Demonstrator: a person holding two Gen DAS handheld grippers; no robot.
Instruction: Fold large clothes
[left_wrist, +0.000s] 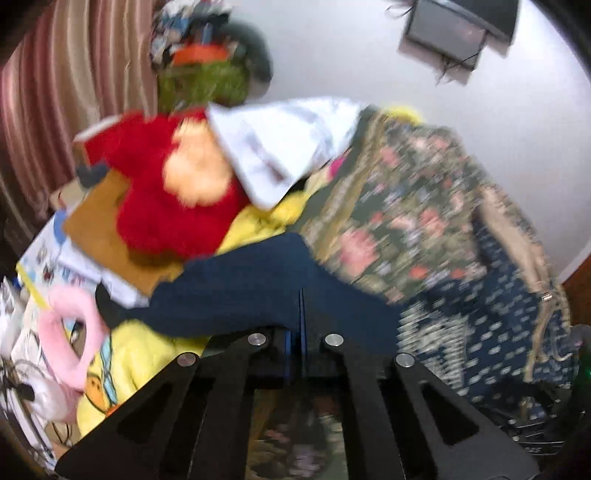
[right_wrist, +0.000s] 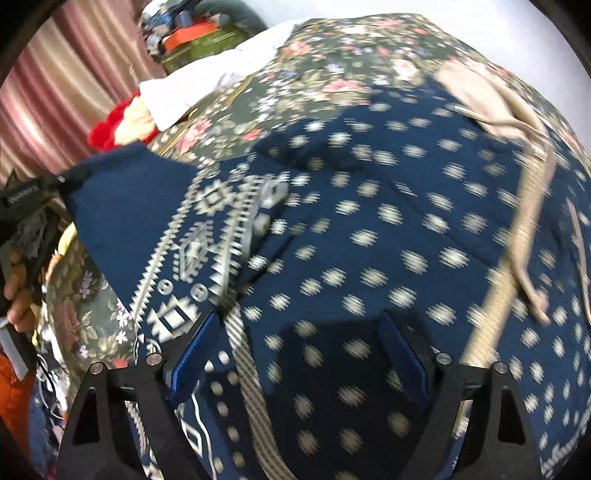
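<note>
The left gripper (left_wrist: 302, 317) pinches the navy garment's (right_wrist: 369, 229) plain edge beside the floral bedspread (left_wrist: 399, 206); a thin bite may slip.

The right gripper (right_wrist: 299, 354) has its blue fingers (right_wrist: 192, 354) wide apart over a blue dress (right_wrist: 369, 240) with white dots. The dress lies on a flowery cover (right_wrist: 332, 55). A tan strap (right_wrist: 517, 229), maybe a bag's, crosses it.
</note>
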